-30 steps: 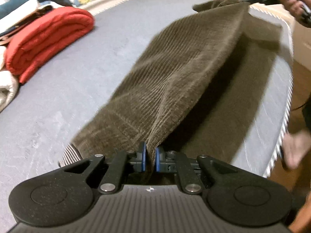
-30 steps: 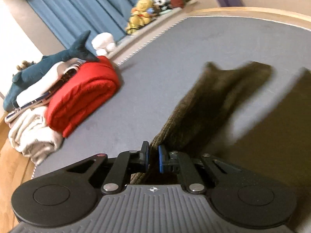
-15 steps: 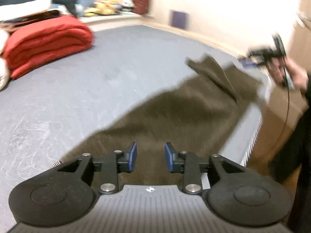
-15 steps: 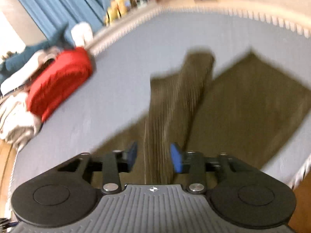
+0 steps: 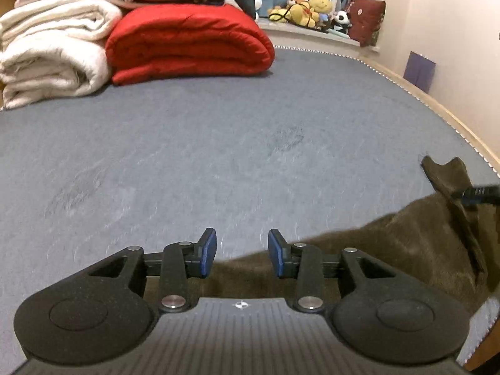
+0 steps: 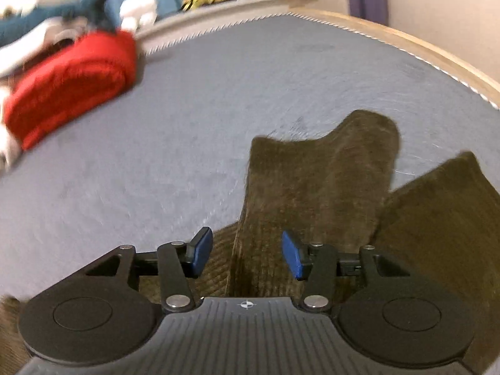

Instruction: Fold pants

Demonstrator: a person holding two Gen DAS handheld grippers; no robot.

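Pants (image 6: 315, 187) apparently flat on mattress (image 5: 218, 143)

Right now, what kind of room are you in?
Probably a bedroom: a gray mattress, folded blankets stacked at its far end, and stuffed toys on the sill. Brown pants lie on the mattress.

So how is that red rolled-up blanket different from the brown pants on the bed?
The red blanket is bright, puffy and neatly folded into a thick roll; the brown pants are dark, ribbed and spread mostly flat, one part flopped over unevenly. The blanket sits far back; the pants lie right under both grippers. Both rest on the grey bed.
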